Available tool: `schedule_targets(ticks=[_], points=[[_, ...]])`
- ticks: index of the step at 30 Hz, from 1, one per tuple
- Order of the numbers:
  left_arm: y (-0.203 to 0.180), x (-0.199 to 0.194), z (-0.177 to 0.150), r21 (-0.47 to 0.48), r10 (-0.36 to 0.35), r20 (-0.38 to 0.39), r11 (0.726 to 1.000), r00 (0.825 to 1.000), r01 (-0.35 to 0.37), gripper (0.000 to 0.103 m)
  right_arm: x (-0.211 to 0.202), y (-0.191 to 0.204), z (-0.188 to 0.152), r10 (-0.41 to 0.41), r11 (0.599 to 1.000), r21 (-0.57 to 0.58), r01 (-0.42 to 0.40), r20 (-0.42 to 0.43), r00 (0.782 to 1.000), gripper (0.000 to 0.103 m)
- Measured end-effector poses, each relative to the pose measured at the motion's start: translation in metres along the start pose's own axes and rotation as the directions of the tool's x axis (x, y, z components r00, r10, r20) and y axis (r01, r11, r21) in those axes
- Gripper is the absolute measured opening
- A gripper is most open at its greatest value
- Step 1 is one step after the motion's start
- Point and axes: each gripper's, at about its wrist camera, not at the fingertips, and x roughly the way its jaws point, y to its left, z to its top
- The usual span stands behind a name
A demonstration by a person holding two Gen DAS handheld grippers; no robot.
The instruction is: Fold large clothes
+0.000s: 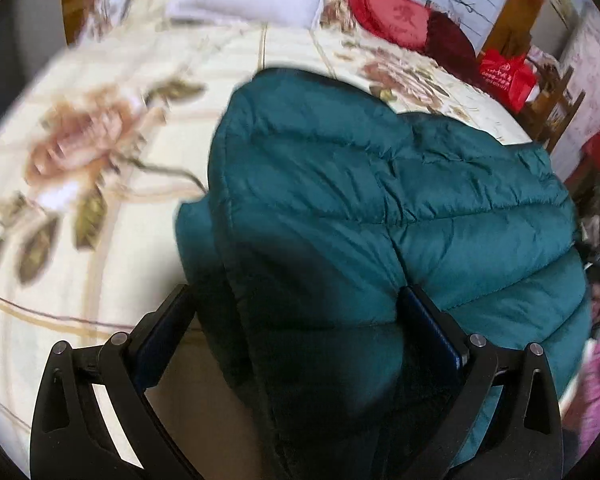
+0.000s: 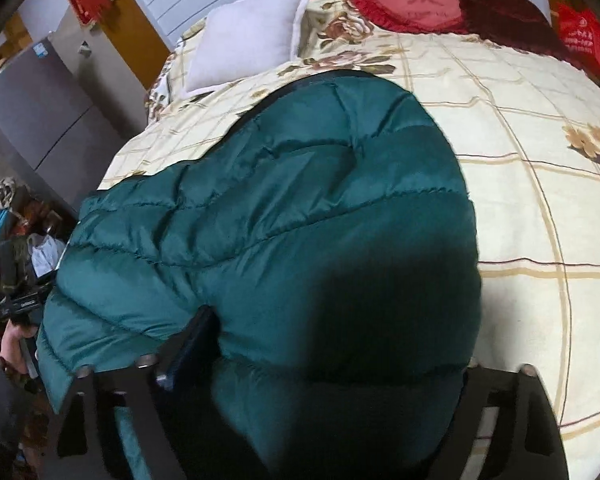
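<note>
A large dark green quilted puffer jacket [image 1: 380, 208] lies on a cream floral bedspread [image 1: 80, 160]; it also shows in the right wrist view [image 2: 280, 208]. My left gripper [image 1: 296, 312] has its jaws wide apart around a thick bunched fold at the jacket's near left edge. My right gripper [image 2: 332, 344] holds a thick fold at the jacket's near right edge; its left finger [image 2: 192, 340] presses into the fabric, and the right finger is hidden behind the padding.
A white pillow [image 2: 248, 36] and red heart-shaped cushions [image 2: 416, 0] lie at the head of the bed. A red bag [image 1: 504, 76] sits on a wooden chair beside the bed. A grey cabinet [image 2: 40, 112] stands on the left.
</note>
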Motion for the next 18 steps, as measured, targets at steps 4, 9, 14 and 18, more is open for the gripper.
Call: schedule_targets(ticks=[4,9,14,18], points=[[0.014,0.003,-0.003,-0.032,-0.127,-0.002,0.991,0.992,0.127,0.099,-0.005,0.003,-0.004,0.021,1.000,-0.021,-0.021,-0.003,1.000,0.069],[0.015,-0.011,-0.011,-0.026,-0.201,0.090,0.979,0.975,0.204,0.055,-0.006,-0.007,-0.010,0.065,0.997,0.040,-0.067,0.048,0.997,0.073],[0.001,-0.034,-0.019,0.042,-0.149,0.198,0.989,0.969,0.143,0.037,-0.018,0.005,-0.011,0.010,1.000,-0.028,-0.008,0.069,0.998,0.058],[-0.007,-0.050,-0.021,0.031,-0.110,0.228,0.994,0.968,0.106,0.029,-0.040,0.026,-0.014,-0.062,0.996,-0.052,0.069,0.130,0.990,0.038]])
